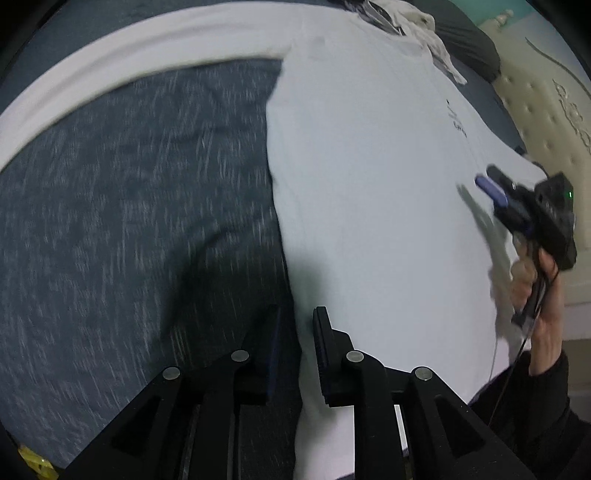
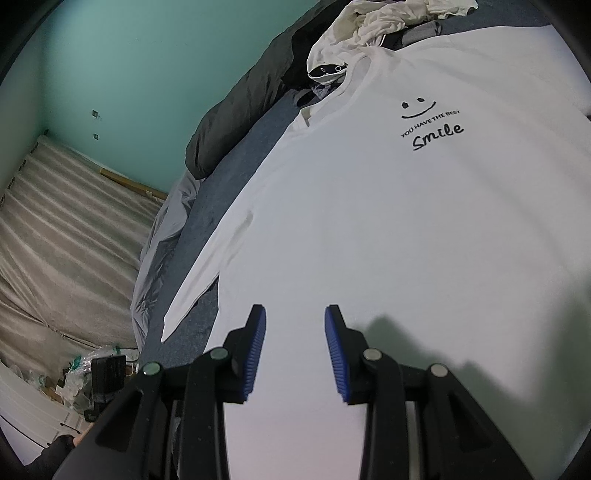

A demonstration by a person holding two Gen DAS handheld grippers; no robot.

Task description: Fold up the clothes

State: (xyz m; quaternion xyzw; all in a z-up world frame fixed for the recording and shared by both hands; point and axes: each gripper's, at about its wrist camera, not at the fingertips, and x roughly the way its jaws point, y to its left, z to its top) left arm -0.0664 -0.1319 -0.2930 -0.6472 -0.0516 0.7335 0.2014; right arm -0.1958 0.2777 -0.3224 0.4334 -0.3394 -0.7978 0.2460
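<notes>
- White T-shirt spread flat, print side up, on blue-grey bedspread; smiley and "Smile" print toward collar end.
- Long sleeve stretched out from shirt body across bedspread; on the other side, sleeve tip lying on bedspread just beside shirt edge.
- Left gripper over shirt's side edge, pointing steeply down; jaws slightly apart, shirt edge running up between them, pads not visibly pressing cloth, nothing held. View motion-blurred.
- Right gripper hovering low over shirt body near hem end; jaws partly open, blue pads clear of fabric, empty. Shadow cast on shirt right of it.
- Person's hand on right gripper's handle, dark sleeve behind.
- Beyond collar: heap of pale crumpled clothes touching shirt's top, dark pillow beside it.
- Off bed from shirt: quilted mattress, teal wall, clutter on floor.
- Risk, judged: left jaws this narrow could pinch only top layer at edge, so fold drags crooked.
- Risk: fast sideways sweep could ruck the smoothed body or pull sleeve out of line.
- Risk: heap touching collar could snag when shirt gets folded upward.
- Risk: right gripper not pinning cloth, so shirt could slide on bedspread.
</notes>
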